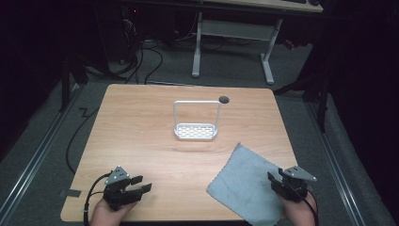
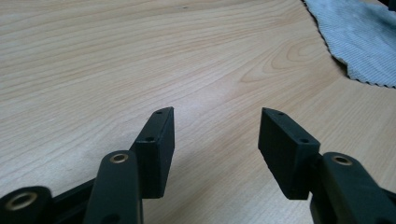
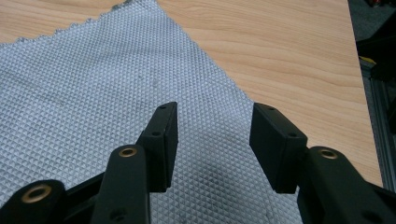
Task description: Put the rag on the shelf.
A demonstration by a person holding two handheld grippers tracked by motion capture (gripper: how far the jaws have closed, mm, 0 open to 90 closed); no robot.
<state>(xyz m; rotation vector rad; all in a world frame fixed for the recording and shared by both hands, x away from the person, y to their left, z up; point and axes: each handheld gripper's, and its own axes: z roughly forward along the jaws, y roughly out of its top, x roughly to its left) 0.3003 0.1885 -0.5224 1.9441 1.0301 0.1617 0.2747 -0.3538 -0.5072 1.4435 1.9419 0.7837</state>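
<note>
The grey waffle-textured cloth (image 1: 248, 184) lies flat on the wooden table (image 1: 141, 132) at the near right, with one corner pointing toward the table's centre and its near portion reaching the table's near edge. In the right gripper view the cloth (image 3: 93, 102) shows a zigzag-cut border.

The right gripper (image 1: 275, 180) sits at the cloth's right edge, held by a hand (image 1: 301, 214) at the near edge. In its own view the right gripper (image 3: 212, 140) has its jaws spread wide above the cloth, with nothing between them.

The left gripper (image 1: 141, 183) is at the near left of the table, well apart from the cloth. Its jaws stand wide apart and empty over bare wood in the left gripper view (image 2: 215, 140), where the cloth (image 2: 355, 37) appears at the far right.

A white rack (image 1: 196, 127) with a perforated base and a tall upright frame stands near the table's centre, beyond the cloth. A dark round hole (image 1: 224, 99) lies near the far edge, just right of the rack's frame.
</note>
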